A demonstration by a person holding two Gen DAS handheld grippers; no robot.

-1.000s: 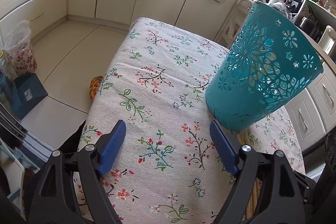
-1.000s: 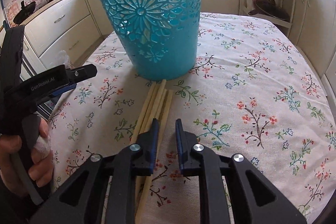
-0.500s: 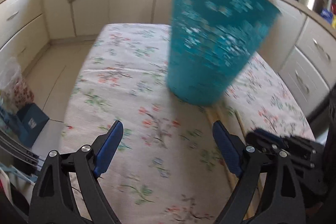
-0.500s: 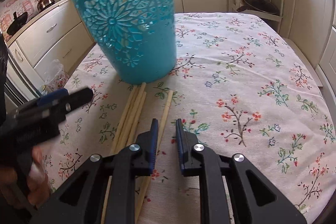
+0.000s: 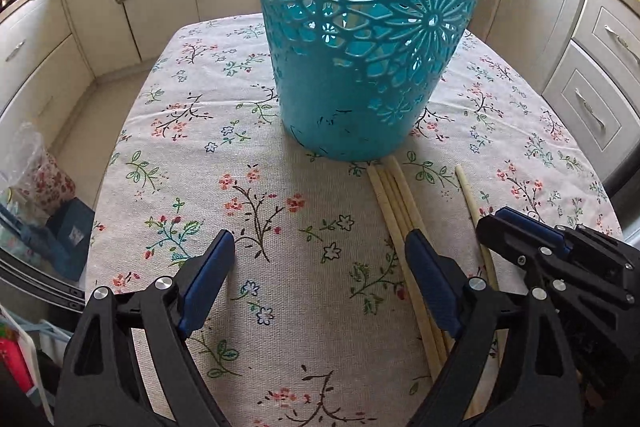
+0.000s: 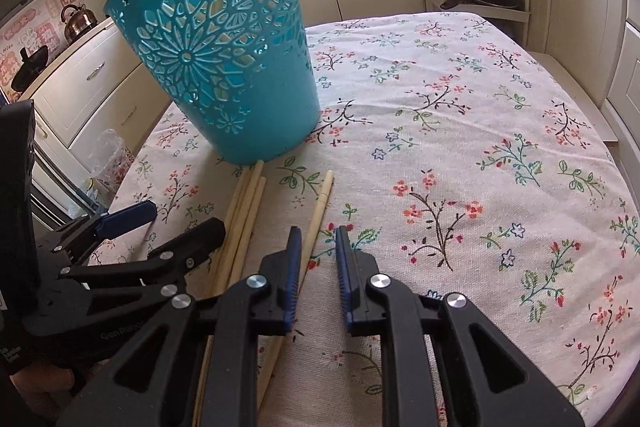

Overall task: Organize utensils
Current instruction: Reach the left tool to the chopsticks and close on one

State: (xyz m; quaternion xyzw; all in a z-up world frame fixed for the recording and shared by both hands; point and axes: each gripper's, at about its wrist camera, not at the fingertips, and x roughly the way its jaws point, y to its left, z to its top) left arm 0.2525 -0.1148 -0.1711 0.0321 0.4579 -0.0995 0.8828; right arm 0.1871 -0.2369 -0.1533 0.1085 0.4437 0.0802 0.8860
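Teal basket (image 5: 372, 67) – cut-out flowers; tablecloth (image 5: 280, 187) – floral print.

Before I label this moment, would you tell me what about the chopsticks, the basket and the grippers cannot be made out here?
- Chopsticks: near ends hidden under the left gripper in the left wrist view and under the right gripper in the right wrist view; the exact count is unclear.
- Teal basket: rim cut off by the top edge in the left wrist view; its inside is hidden by its wall in both.
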